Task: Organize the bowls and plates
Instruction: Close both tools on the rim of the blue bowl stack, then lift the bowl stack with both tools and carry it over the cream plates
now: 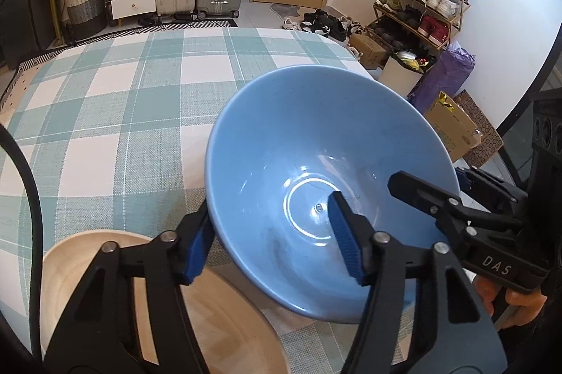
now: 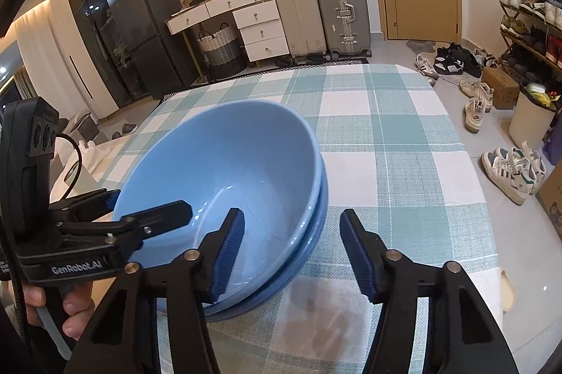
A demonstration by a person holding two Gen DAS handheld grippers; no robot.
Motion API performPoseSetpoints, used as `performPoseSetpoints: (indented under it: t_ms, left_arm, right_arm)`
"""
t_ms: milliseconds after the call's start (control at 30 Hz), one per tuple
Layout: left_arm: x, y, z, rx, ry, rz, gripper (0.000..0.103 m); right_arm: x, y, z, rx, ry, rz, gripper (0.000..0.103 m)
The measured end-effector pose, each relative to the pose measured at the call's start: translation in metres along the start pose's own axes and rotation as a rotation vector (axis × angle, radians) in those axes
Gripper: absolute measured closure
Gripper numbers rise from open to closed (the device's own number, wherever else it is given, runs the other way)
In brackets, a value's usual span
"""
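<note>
Checked teal-and-white cloth covers the table (image 1: pixel 116 100), with suitcases (image 2: pixel 323 8), a white drawer unit (image 2: pixel 260 30) and a shoe rack (image 1: pixel 418 8) standing on the floor beyond its far edge. On the cloth sits a blue bowl (image 1: pixel 316 163), and the right wrist view shows it nested in a second blue bowl (image 2: pixel 309 244) whose rim peeks out beneath it. Just beside the stack, at the near left in the left wrist view, lies a pale wooden plate (image 1: pixel 217 321). The left gripper (image 1: pixel 274 240) straddles the near-left wall of the upper bowl: one blue pad (image 1: pixel 196 251) lies against the outside of the wall and the other sits inside the bowl, the jaws about half open; whether both pads press on the wall cannot be told. The right gripper (image 2: pixel 291 251) straddles the opposite side of the stack, one pad inside the upper bowl and the other out over the cloth, clear of the rims, so its jaws are partly open and grip nothing. Each gripper appears in the other's view, a person's hand (image 2: pixel 52 307) wrapped around its handle.
</note>
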State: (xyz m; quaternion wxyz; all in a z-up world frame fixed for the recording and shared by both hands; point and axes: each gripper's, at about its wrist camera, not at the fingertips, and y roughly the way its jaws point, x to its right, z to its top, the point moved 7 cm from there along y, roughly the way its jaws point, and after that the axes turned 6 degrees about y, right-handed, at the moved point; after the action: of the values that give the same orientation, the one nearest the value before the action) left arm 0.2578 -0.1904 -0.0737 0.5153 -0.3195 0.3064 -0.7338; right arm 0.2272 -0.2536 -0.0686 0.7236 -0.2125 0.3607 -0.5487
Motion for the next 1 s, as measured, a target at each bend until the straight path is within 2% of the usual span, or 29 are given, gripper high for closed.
performPoseSetpoints:
  t_ms: [200, 600, 1000]
  left_arm:
    - [-0.006, 0.000, -0.001, 0.005, -0.023, 0.012, 0.058]
    - [-0.005, -0.004, -0.003, 0.006, 0.000, 0.022, 0.058]
    - [0.000, -0.027, -0.002, 0.045, 0.008, 0.031, 0.058]
  right_arm:
    - [-0.004, 0.000, -0.001, 0.000, -0.016, -0.013, 0.055]
    - [-0.006, -0.003, -0.004, -0.004, -0.028, -0.043, 0.055]
    - [-0.011, -0.013, -0.004, 0.012, -0.039, -0.041, 0.055]
